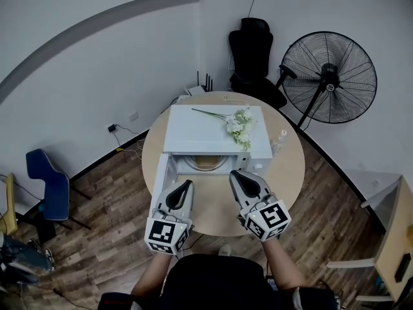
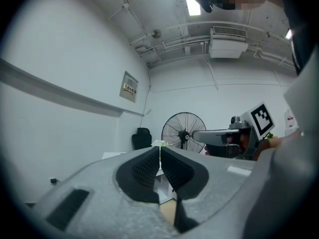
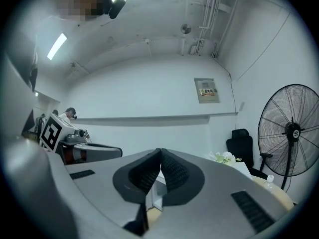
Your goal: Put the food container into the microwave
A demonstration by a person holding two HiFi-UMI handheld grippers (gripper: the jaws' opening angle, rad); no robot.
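L claw (image 1: 186, 185) and R claw (image 1: 237, 175) are held level over the near part of the bench (image 1: 290, 166), both w/ jaws pressed together and nothing in either. Just ahead is the microwave (image 1: 216, 131), its door (image 1: 161, 176) swung open to the left, close beside L claw. The food container is not clearly id'd: a round tan shape (image 1: 206, 164) in the cavity may be it or the turntable, cannot tell. Judgement: if it is the container, the step in hand is shutting the door. Push w/ L claw flat on the door's outer face, sweep slow, keep R claw clear of the opening. Room: bare bench between claws and cavity, but the door's free edge is near the bench rim. Flowers (image 1: 240, 126) lie on top, a small bottle (image 1: 281, 137) sits right of the microwave. The fan (image 1: 329, 76) and black chair (image 1: 253, 53) are well behind.
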